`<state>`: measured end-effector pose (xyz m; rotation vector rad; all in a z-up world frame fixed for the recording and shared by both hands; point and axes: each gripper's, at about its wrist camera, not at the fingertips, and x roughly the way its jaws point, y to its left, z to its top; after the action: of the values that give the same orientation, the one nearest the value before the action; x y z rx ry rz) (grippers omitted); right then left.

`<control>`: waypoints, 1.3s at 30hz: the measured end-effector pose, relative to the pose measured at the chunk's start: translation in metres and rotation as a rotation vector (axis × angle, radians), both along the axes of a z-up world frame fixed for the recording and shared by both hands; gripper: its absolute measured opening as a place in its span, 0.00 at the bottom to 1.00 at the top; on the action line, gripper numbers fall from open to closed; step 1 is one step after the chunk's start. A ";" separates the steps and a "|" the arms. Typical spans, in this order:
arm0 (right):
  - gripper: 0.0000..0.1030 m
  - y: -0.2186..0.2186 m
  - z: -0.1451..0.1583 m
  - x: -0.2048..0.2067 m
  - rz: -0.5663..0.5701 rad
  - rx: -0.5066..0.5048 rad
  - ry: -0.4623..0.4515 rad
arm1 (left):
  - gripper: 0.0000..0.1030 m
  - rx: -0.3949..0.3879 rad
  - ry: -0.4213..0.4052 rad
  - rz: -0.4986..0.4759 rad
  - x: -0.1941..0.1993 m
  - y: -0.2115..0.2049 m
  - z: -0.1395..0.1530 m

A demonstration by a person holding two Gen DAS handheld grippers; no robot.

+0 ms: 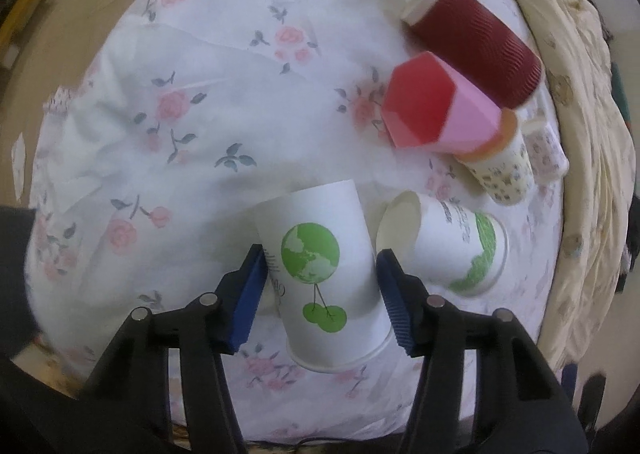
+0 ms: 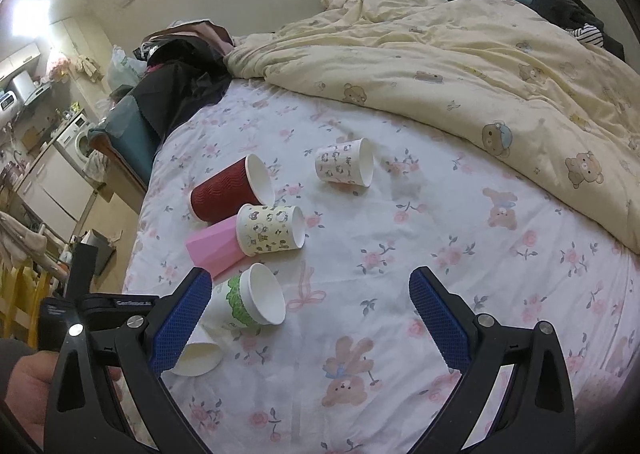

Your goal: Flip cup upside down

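Observation:
A white paper cup with a green globe print [image 1: 320,274] lies on the floral bedsheet, its rim toward the camera, between the blue pads of my left gripper [image 1: 320,266]. The pads touch or nearly touch its sides. In the right wrist view part of this cup [image 2: 198,354] shows behind my right gripper's left finger. My right gripper [image 2: 310,294] is open and empty above the sheet. A second white cup with green print [image 1: 452,246] [image 2: 256,300] lies on its side close by.
A dark red ribbed cup [image 1: 472,41] [image 2: 228,193], a pink faceted cup [image 1: 440,105] [image 2: 214,248] and two patterned cups [image 2: 270,230] [image 2: 344,161] lie on the sheet. A cream quilt [image 2: 480,65] covers the far side of the bed. The bed's edge [image 2: 136,238] is at the left.

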<state>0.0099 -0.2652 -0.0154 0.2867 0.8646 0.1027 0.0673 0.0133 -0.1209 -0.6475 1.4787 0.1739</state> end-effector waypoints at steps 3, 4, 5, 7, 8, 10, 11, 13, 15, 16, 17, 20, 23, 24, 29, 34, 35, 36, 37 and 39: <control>0.98 0.001 0.002 -0.001 0.005 0.002 -0.005 | 0.50 0.028 -0.034 -0.073 -0.005 -0.002 0.016; 0.98 0.002 0.002 -0.002 0.005 0.000 -0.007 | 0.50 0.034 -0.040 -0.105 -0.006 -0.005 0.021; 0.98 0.001 0.003 -0.003 0.003 -0.004 -0.010 | 0.50 0.037 -0.045 -0.151 -0.008 -0.009 0.026; 0.98 0.001 0.003 -0.004 0.002 -0.005 -0.009 | 0.50 0.036 -0.043 -0.236 -0.011 -0.018 0.032; 0.98 0.000 0.003 -0.006 0.004 -0.004 -0.004 | 0.51 0.033 -0.038 -0.287 -0.013 -0.024 0.035; 0.98 0.000 0.002 -0.008 0.005 -0.008 0.006 | 0.51 0.024 -0.034 -0.367 -0.021 -0.034 0.038; 0.98 0.000 0.001 -0.009 0.006 -0.009 0.012 | 0.51 0.015 -0.029 -0.409 -0.024 -0.039 0.038; 0.98 -0.001 0.000 -0.012 0.010 -0.011 0.017 | 0.51 0.000 0.002 -0.465 -0.029 -0.048 0.033; 0.98 0.000 0.001 -0.015 0.017 -0.024 0.017 | 0.51 -0.008 0.046 -0.512 -0.031 -0.056 0.023; 0.98 0.000 0.002 -0.015 0.017 -0.030 0.016 | 0.52 -0.007 0.055 -0.526 -0.034 -0.058 0.021; 0.98 -0.002 0.002 -0.016 0.013 -0.032 0.013 | 0.52 0.001 0.067 -0.543 -0.034 -0.062 0.016; 0.98 -0.005 0.001 -0.015 0.000 -0.021 0.019 | 0.52 0.020 0.086 -0.551 -0.034 -0.071 0.006; 0.98 -0.008 -0.005 -0.013 -0.005 -0.003 0.048 | 0.52 0.026 0.102 -0.553 -0.032 -0.079 -0.005; 0.98 -0.008 -0.007 -0.012 -0.005 0.000 0.058 | 0.53 0.028 0.112 -0.562 -0.032 -0.082 -0.009; 0.98 -0.009 -0.010 -0.009 -0.005 0.005 0.072 | 0.56 0.047 0.118 -0.574 -0.029 -0.089 -0.016; 0.98 -0.006 -0.013 -0.008 0.000 0.009 0.081 | 0.61 0.074 0.112 -0.547 -0.024 -0.093 -0.021; 0.98 -0.006 -0.013 -0.007 0.000 0.003 0.082 | 0.64 0.078 0.107 -0.538 -0.023 -0.092 -0.021; 0.98 -0.005 -0.014 -0.007 0.001 -0.002 0.081 | 0.76 0.076 0.093 -0.529 -0.023 -0.090 -0.019; 0.98 -0.004 -0.014 -0.007 0.003 -0.009 0.081 | 0.87 0.076 0.082 -0.521 -0.023 -0.089 -0.018; 0.98 -0.002 -0.014 -0.007 0.008 -0.015 0.081 | 0.88 0.072 0.065 -0.500 -0.024 -0.085 -0.013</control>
<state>0.0033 -0.2670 -0.0295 0.2748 0.9470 0.0919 0.0435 -0.0714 -0.1343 -0.2013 1.6437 -0.1394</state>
